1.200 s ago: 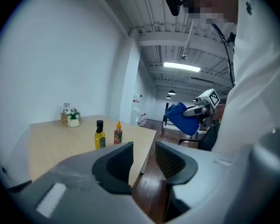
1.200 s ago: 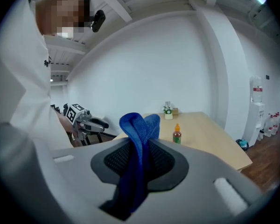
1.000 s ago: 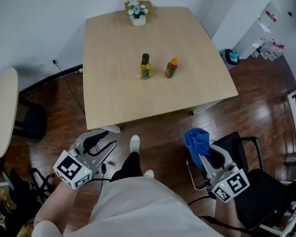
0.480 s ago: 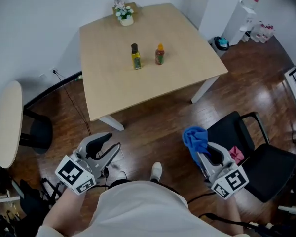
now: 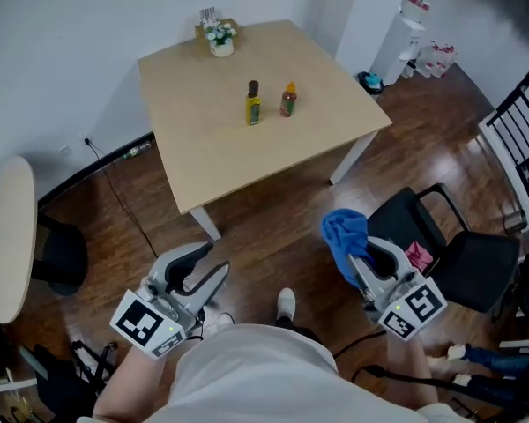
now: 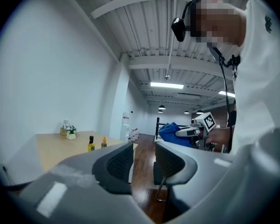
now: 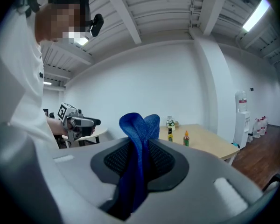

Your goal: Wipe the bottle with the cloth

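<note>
Two bottles stand mid-table, far from both grippers: a yellow-green bottle [image 5: 253, 103] with a dark cap and, to its right, a smaller orange-capped bottle [image 5: 288, 100]. Both are small in the gripper views, the yellow-green bottle [image 6: 91, 143] [image 7: 170, 134] beside the orange-capped bottle [image 6: 103, 143] [image 7: 186, 138]. My right gripper [image 5: 354, 259] [image 7: 139, 158] is shut on a blue cloth [image 5: 345, 234] [image 7: 140, 127], which sticks up from its jaws. My left gripper [image 5: 204, 268] [image 6: 143, 160] is open and holds nothing. Both hang low over the wooden floor, close to my body.
A square wooden table [image 5: 203, 148] carries a small flower pot [image 5: 219, 39] at its far edge. A black chair [image 5: 445, 245] stands right of my right gripper, another chair [image 5: 511, 139] at the right edge. A round table [image 5: 4, 227] is at the left, a water dispenser [image 5: 406, 20] beyond the table.
The head view has swung: the table and bottles now sit higher and farther. My left gripper has shifted right and slightly down in view. The cloth stays clamped in the right gripper.
</note>
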{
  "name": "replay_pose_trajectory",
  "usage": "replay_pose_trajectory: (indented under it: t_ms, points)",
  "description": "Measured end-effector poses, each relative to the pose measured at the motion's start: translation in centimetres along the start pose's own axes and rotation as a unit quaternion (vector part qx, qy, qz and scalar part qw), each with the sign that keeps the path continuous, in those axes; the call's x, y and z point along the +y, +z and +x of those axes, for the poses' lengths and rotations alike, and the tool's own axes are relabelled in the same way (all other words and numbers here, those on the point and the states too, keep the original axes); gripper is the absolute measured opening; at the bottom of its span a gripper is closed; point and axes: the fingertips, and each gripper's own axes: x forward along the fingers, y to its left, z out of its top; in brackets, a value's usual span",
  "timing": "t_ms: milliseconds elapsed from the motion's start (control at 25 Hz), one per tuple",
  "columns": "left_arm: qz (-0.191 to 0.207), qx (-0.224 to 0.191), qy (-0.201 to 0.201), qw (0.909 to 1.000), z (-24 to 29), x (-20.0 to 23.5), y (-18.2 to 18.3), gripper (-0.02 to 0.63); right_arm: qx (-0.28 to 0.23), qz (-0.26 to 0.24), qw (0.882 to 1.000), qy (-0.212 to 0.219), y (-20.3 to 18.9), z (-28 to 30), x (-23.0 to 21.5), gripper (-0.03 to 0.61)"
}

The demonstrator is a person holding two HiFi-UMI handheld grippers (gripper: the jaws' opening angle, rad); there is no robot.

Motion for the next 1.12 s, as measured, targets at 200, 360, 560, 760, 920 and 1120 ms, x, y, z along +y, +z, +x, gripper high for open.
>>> replay_pose_trajectory:
  t_ms: [200,360,560,760,920,1120]
  points:
    - [-0.001,0.013,0.011,0.9999,-7.1,2.2,-2.0,0.160,0.011,-0.003,1.000,0.004,-0.3,1.4,7.1,0.097]
    - [-0.016,0.021,0.012,0.9996,-10.9,3.5,-4.5,0.159,0.017,0.000,1.000,-0.004,-1.4,1.6,11.0,0.097]
    - [-0.021,0.013,0.003,0.9997,-13.1,3.3,-5.5,0.160,0.025,-0.005,1.000,-0.012,-2.1,1.0,14.2,0.097]
    - [-0.017,0.009,-0.006,0.9998,-14.2,2.7,-5.3,0.160,0.025,-0.012,1.000,-0.011,-1.7,0.8,15.8,0.097]
    - [-0.013,0.008,-0.010,0.9998,-14.5,2.4,-5.2,0.160,0.025,-0.014,1.000,-0.010,-1.6,0.9,16.6,0.097]
    - [-0.017,0.004,-0.012,0.9998,-14.6,1.6,-5.1,0.160,0.024,-0.011,1.000,-0.009,-2.0,0.3,17.6,0.097]
